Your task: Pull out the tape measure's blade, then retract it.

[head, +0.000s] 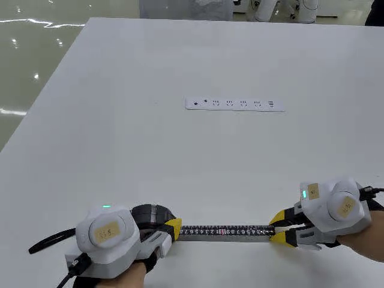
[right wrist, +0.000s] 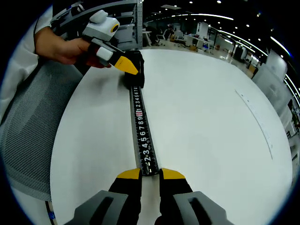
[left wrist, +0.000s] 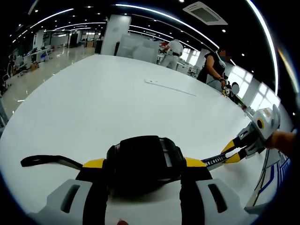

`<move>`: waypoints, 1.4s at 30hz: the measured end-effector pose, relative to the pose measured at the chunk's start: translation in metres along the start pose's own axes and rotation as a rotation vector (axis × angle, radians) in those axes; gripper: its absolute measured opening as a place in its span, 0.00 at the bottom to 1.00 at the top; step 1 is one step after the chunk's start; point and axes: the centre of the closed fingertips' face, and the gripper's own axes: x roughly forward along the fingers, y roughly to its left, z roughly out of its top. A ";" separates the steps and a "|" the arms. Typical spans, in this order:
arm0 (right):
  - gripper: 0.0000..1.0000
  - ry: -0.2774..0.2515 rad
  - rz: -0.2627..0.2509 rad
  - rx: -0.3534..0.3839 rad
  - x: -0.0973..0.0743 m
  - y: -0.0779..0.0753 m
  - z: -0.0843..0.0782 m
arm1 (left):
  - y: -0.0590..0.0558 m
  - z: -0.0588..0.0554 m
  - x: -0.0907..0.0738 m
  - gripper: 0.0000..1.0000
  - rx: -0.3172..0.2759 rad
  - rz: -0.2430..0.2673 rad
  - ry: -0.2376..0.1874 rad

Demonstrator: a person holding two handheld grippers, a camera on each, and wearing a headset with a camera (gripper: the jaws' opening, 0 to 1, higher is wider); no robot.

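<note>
Tape measure [head: 155, 217] on tabletop [head: 210, 156], my left gripper [left wrist: 143, 164] clamped on it | blade [head: 225, 231] out, long axis running gripper to gripper | my right gripper [head: 277, 228] pinching blade tip | retraction: I'd guide right toward left.

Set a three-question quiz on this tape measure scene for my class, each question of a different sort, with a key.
1. True or false: the left tool is open and clear of the tape measure's case.
2. What is the right tool shut on? A. the case. B. the end of the blade. C. nothing.
3. Name the flat white thing lying on the table beyond the blade.
Key: 1 false, it is shut on the case; 2 B; 3 the power strip.
</note>
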 end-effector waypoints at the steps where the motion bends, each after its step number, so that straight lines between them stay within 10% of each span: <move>1: 0.11 -0.001 0.000 -0.003 0.001 0.000 0.001 | 0.000 0.000 0.000 0.57 0.000 0.000 0.000; 42: 0.11 -0.097 0.066 0.009 0.042 0.012 0.065 | 0.001 0.001 0.000 0.58 -0.031 -0.026 0.002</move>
